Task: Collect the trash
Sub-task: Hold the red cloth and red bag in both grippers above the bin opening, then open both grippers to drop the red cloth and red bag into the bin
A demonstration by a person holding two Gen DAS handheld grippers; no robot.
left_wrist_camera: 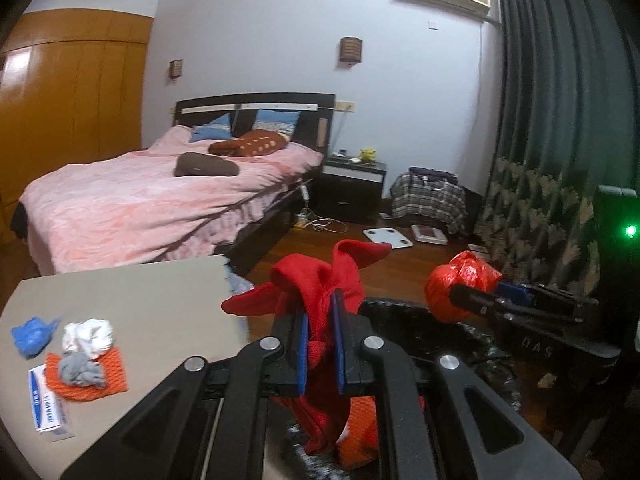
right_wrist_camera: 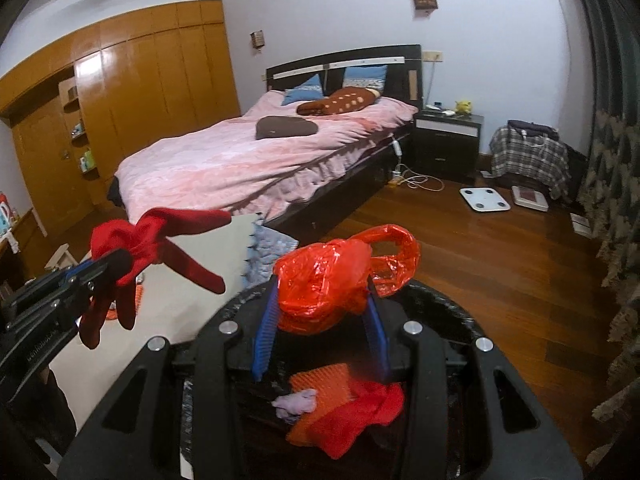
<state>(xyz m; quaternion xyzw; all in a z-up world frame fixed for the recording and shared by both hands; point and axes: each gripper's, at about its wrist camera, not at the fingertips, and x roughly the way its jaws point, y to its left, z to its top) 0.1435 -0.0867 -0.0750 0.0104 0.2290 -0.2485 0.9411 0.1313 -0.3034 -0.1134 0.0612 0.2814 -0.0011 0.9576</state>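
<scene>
My left gripper (left_wrist_camera: 322,304) is shut on a red cloth (left_wrist_camera: 316,276) whose ends stick up and hang down past the blue pads. My right gripper (right_wrist_camera: 322,292) is shut on a crumpled red plastic bag (right_wrist_camera: 340,264). Both are held over a black lined bin (right_wrist_camera: 440,300), which holds an orange net (right_wrist_camera: 320,388), a lilac rag (right_wrist_camera: 296,404) and a red cloth (right_wrist_camera: 360,412). In the left wrist view the right gripper (left_wrist_camera: 460,300) with its bag (left_wrist_camera: 468,272) is to the right. In the right wrist view the left gripper (right_wrist_camera: 120,264) with its cloth (right_wrist_camera: 160,232) is to the left.
Left of the bin, a beige table (left_wrist_camera: 140,300) carries a blue bag (left_wrist_camera: 34,334), a white crumpled wad (left_wrist_camera: 88,334), a grey rag (left_wrist_camera: 80,372), an orange net (left_wrist_camera: 108,380) and a small box (left_wrist_camera: 46,404). Behind are a pink bed (left_wrist_camera: 140,200), wooden floor and a dark curtain (left_wrist_camera: 560,120).
</scene>
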